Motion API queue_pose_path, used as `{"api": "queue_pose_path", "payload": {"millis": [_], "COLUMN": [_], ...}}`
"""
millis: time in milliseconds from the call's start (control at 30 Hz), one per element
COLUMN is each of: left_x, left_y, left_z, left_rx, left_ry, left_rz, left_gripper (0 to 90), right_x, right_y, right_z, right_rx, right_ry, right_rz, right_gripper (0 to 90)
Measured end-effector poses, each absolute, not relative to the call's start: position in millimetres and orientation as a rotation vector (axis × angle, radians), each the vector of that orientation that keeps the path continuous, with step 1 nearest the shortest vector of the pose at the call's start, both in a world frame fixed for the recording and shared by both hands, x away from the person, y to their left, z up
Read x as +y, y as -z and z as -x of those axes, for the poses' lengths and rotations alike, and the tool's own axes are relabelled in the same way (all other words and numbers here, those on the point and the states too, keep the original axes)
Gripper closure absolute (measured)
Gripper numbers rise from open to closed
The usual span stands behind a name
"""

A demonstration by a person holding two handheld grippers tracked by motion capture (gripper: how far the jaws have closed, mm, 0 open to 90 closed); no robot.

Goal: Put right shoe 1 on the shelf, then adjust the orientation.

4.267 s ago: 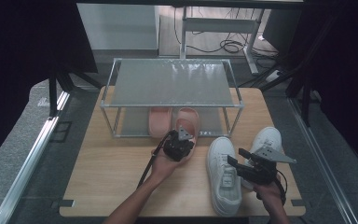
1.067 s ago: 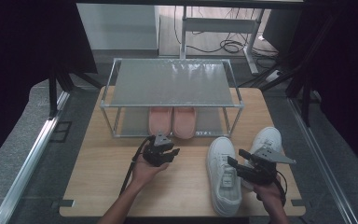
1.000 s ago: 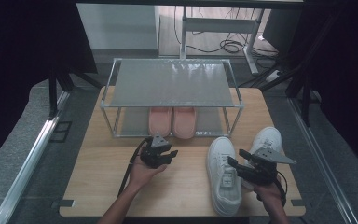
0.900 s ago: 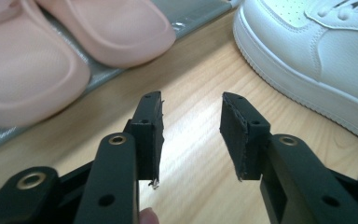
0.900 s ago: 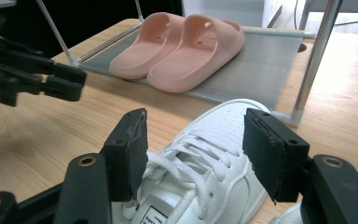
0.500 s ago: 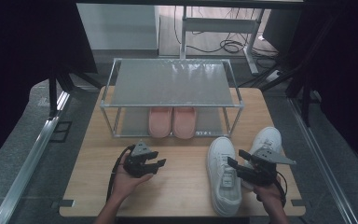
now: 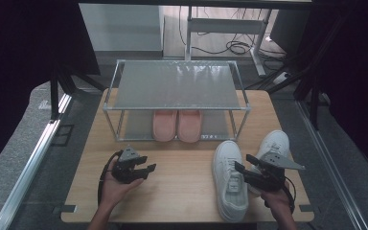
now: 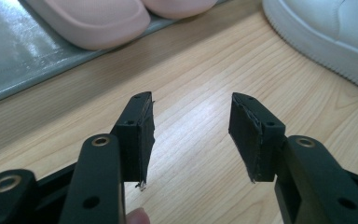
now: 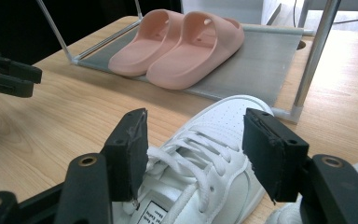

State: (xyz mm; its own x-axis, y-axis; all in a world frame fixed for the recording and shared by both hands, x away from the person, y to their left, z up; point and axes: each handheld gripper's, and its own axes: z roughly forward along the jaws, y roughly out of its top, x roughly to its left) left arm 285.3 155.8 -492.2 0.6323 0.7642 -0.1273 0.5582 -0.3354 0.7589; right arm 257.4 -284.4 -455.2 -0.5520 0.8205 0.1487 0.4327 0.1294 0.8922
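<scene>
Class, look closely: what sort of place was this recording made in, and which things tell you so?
Probably a lab or test workspace: a bare wooden table carrying a small metal shoe rack, loose cables on the floor behind, and dark curtains around.

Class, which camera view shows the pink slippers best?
The right gripper view: both slippers whole, side by side on the rack's lower shelf. The high view shows only their toes under the top shelf; the left gripper view, just edges.
</scene>
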Motion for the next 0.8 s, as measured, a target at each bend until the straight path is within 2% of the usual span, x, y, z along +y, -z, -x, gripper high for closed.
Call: {"api": "queue_pose_path", "payload": {"millis": [233, 567, 800], "left_x": [161.2, 174.1, 185.2], "left_y": [492.2, 489.9, 487.3], "left_z": [-287.3, -286.9, -286.8], "left_rx": [1.065, 1.093, 1.117], "left_ry": [-0.317, -0.316, -0.301], "left_rz": [-2.021, -1.983, -1.941], "left_gripper": [50.3, 49.4, 49.4], "right_x": [-286.0, -260.1, -236.0], "right_y": [455.7, 449.7, 446.4], "right_z": [-256.6, -248.1, -239.9], "right_rx": [2.041, 2.192, 2.3], "right_ry": [-1.396, -1.393, -1.354], "right_rz": [-1.22, -1.092, -1.017], "right_gripper": [48.5, 78.1, 86.2]}}
